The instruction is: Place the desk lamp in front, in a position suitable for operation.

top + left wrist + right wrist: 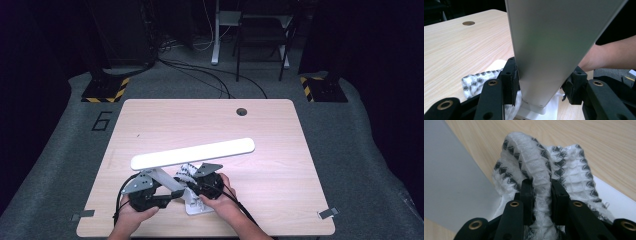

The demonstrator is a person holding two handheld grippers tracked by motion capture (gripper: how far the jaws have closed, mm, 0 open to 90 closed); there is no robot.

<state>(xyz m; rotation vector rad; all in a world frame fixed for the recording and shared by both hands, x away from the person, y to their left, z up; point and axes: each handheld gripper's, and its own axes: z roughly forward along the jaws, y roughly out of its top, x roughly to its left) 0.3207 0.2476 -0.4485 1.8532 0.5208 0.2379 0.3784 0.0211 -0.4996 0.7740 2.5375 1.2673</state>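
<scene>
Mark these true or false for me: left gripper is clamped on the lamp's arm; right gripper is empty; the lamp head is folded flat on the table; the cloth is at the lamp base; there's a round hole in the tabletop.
1. The left gripper is clamped on the desk lamp's arm. True: both pads press the flat white arm.
2. The right gripper is empty. False: its jaws pinch a fold of the white cloth with dark triangles.
3. The lamp head lies folded flat on the table. False: it is raised above the tabletop on its arm.
4. The cloth is at the lamp base. True: it is bunched over the white base.
5. The tabletop has a round hole. True: it is near the far edge.
</scene>
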